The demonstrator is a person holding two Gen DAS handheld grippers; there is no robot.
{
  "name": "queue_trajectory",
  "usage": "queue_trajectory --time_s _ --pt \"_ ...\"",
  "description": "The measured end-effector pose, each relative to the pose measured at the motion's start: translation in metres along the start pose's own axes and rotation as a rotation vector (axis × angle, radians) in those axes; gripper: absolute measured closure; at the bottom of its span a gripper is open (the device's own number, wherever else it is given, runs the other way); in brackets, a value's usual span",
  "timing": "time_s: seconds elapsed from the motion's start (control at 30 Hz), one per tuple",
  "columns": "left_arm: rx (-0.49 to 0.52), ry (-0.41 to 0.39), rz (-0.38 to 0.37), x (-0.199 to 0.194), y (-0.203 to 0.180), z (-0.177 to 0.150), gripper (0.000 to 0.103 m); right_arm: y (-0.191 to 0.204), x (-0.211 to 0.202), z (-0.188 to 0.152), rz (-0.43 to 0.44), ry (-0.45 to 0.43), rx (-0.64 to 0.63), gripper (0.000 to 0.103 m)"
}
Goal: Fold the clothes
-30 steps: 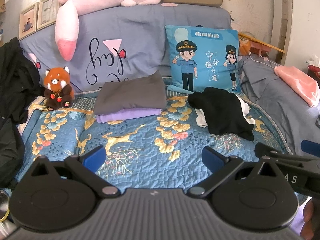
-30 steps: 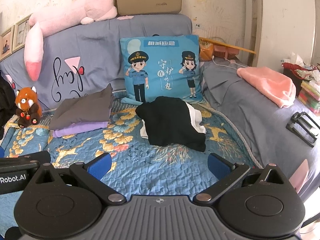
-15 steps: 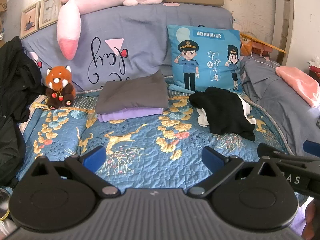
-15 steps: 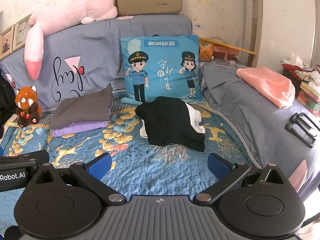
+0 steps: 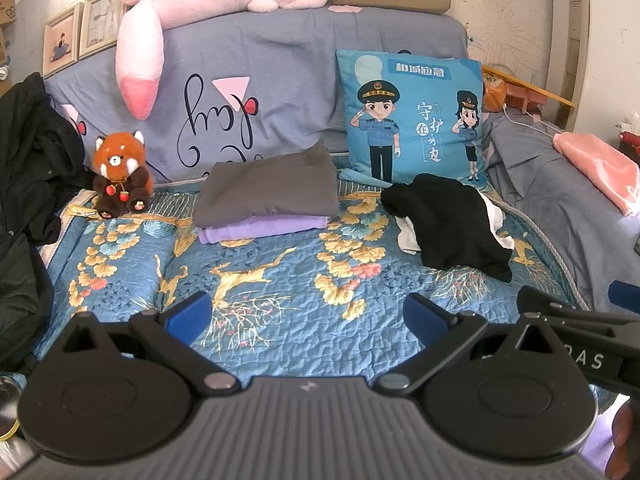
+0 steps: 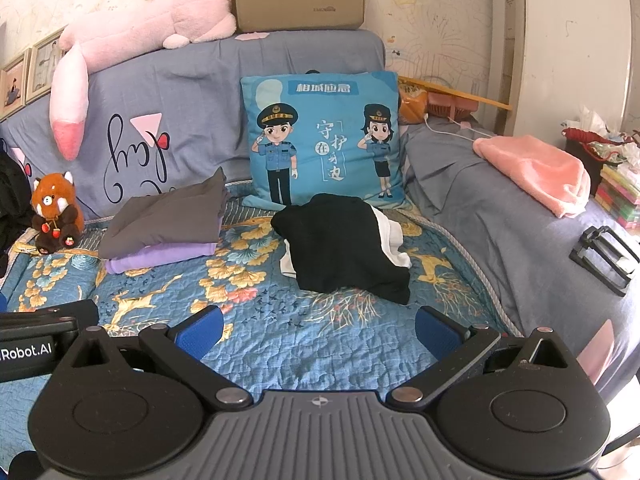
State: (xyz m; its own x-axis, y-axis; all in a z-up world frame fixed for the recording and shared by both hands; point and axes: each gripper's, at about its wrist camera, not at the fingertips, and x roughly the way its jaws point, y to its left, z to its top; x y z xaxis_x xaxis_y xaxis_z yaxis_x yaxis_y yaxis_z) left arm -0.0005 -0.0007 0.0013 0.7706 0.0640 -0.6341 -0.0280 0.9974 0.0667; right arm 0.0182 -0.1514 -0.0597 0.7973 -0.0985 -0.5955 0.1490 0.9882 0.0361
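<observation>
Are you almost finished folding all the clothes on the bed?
Partly. A grey garment lies folded on a purple one, stacked neatly. Nothing is in hand: left gripper and right gripper are both open and empty. The crumpled black garment over white cloth is unfolded.

White garment (image 6: 394, 240): you see only its edges; the black garment (image 6: 344, 248) covers the rest.
Purple garment (image 5: 262, 227): mostly hidden under the folded grey garment (image 5: 268, 188), so its shape stays unknown.
Dark clothing (image 5: 28, 184): cut off by the frame's left edge.
Person's hand (image 5: 624, 440): a sliver at lower right, possibly a thumb.
Round object (image 5: 8, 408): lower left, cropped, unidentifiable.
Picture frames (image 5: 80, 32): too small to read.
</observation>
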Motion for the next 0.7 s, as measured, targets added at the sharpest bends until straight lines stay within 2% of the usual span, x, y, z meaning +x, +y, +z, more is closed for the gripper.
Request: queue_trajectory --time_s 0.7 --pt "0.003 0.007 0.003 0.0018 -0.0003 0.0005 0.0 0.0001 -0.0003 -0.0002 0.002 0.006 0.001 0.0"
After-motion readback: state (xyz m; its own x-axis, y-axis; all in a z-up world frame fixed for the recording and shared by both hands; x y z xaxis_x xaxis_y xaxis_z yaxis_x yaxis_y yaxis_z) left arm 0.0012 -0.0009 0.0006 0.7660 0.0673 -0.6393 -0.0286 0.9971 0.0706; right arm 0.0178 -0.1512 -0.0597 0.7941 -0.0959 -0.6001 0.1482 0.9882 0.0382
